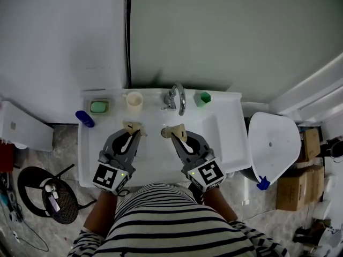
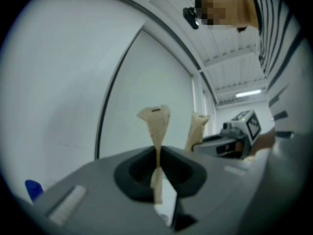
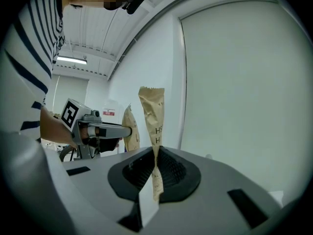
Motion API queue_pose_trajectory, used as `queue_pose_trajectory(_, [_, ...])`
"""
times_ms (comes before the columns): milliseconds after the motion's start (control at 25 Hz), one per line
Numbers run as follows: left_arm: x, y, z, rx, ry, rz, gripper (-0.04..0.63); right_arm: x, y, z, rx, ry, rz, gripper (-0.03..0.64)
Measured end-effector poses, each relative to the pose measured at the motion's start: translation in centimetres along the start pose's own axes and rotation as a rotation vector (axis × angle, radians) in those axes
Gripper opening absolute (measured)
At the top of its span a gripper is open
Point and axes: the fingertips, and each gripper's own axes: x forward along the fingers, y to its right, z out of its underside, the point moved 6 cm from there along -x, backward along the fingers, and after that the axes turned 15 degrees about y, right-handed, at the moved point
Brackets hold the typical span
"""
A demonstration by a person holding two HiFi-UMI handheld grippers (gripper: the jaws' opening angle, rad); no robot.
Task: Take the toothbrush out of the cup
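At the sink (image 1: 225,138) back edge stood one cream cup (image 1: 134,101), one green cup (image 1: 202,98); your left gripper (image 1: 134,134) and right gripper (image 1: 176,138) each pinched one paper packet (image 2: 155,126) (image 3: 152,116).

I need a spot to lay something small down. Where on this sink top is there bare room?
The sink top is bare on its right side, between the green container and the front edge. The back ledge is crowded: soap dish, cream cup, faucet. The left hand-held gripper and right hand-held gripper hang over the basin's middle.
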Motion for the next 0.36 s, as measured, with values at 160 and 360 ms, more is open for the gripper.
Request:
queue_pose_trajectory(160, [-0.07,0.30,0.15,-0.008,-0.008,0.008,0.031,-0.32,-0.26,0.09,0.006,-0.003,-0.002,0.025])
queue_pose_trajectory(360, [-0.02,0.49,0.45,-0.014,-0.011,0.017,0.032,-0.70,-0.14,0.66,0.003,-0.013,-0.002,0.025])
